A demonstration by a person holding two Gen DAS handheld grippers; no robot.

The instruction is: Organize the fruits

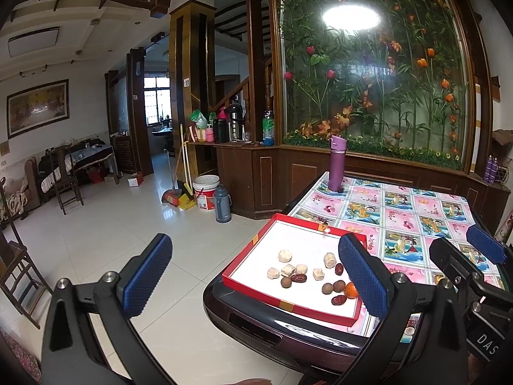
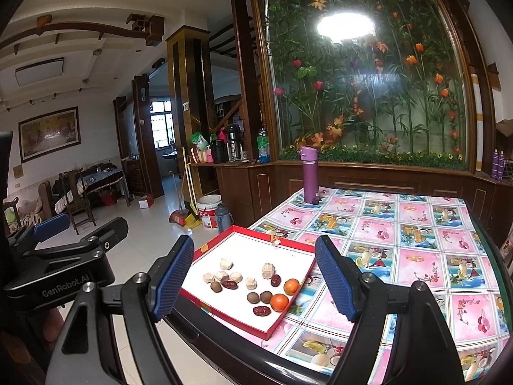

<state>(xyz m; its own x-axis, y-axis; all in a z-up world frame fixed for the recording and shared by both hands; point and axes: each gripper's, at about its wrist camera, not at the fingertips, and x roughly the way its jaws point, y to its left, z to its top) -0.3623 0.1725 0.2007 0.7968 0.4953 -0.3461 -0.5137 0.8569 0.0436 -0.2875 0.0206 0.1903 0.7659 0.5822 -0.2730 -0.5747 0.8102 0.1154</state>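
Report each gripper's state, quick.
Left gripper: open, holding nothing.
Right gripper: open, holding nothing.

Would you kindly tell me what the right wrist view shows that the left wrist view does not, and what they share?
Only the right wrist view shows two oranges in full, and the left tool's body at its left edge. Only the left wrist view shows the right tool's body at its right edge, while its own finger hides all but one orange. Both show the red tray of mixed fruits, the purple bottle standing on the patterned tablecloth, and both tools open, holding nothing.
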